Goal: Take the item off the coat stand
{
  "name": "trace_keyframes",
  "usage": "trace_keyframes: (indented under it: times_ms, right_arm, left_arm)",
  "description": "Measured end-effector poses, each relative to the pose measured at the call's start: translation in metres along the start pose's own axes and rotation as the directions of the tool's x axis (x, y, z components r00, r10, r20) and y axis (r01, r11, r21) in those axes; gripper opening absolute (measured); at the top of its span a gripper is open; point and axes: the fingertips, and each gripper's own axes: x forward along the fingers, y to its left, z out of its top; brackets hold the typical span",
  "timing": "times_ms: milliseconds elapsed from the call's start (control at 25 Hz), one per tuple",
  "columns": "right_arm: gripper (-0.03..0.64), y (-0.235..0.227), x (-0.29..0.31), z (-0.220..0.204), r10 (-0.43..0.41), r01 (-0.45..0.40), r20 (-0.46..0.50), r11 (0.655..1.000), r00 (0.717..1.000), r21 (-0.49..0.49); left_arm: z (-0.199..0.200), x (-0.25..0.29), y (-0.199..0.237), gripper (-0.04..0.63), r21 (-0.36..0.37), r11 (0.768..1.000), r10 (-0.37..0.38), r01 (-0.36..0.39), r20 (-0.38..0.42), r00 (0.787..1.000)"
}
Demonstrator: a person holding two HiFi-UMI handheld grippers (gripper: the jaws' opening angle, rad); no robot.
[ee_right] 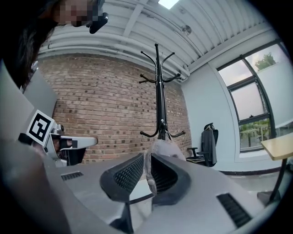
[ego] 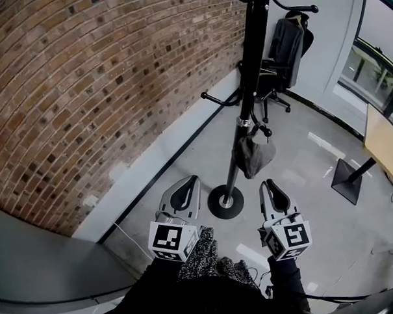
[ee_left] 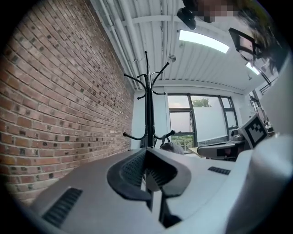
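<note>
Head view: the grey bag (ego: pixel 254 156) is hanging low on the black coat stand (ego: pixel 246 79), beside the brick wall (ego: pixel 83 93), over grey floor (ego: pixel 308 174). The left tool (ego: pixel 191 180) and right tool (ego: pixel 268 183) are hovering nearby, jaws pressed together, empty.

Brick wall (ego: pixel 82 80), grey floor (ego: pixel 301 174), office chair (ego: pixel 272 80)

Office, coat stand (ego: pixel 248 86), swivel chair (ego: pixel 288 46), desk (ego: pixel 383 141)

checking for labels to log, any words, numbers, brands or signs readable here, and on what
No readable text in any view.
Left marker cube: black-and-white square pattern, no letters.
Right marker cube: the same kind of pattern, no letters.
Grey item on the coat stand: no print shows.
</note>
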Motion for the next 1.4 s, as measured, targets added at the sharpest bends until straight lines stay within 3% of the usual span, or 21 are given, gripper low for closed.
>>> trace_keyframes:
  times_ms: [240,400,520,880,1400]
  right_arm:
    - [0.089,-0.009,0.013,0.000,-0.092,0.092,-0.010,0.996,0.996,-0.002]
    - [0.242,-0.010,0.031,-0.003,-0.154,0.154,-0.019,0.988,0.988,0.014]
    - [0.282,-0.007,0.044,-0.012,-0.183,0.184,-0.051,0.983,0.982,0.015]
    - [0.321,-0.020,0.069,-0.051,-0.268,0.282,-0.181,0.958,0.946,0.058]
    - [0.319,-0.034,0.099,-0.067,-0.282,0.291,-0.196,0.956,0.939,0.021]
  left_arm:
    - [0.003,0.034,0.008,0.008,-0.014,0.996,-0.093,0.093,0.010,0.996]
    - [0.009,0.049,0.023,0.008,0.000,0.989,-0.145,0.145,0.022,0.989]
    - [0.010,0.059,0.034,0.008,-0.005,0.986,-0.168,0.168,0.024,0.986]
    - [0.011,0.081,0.049,0.008,-0.009,0.973,-0.230,0.231,0.032,0.973]
    - [0.010,0.091,0.067,0.008,-0.002,0.966,-0.257,0.257,0.028,0.966]
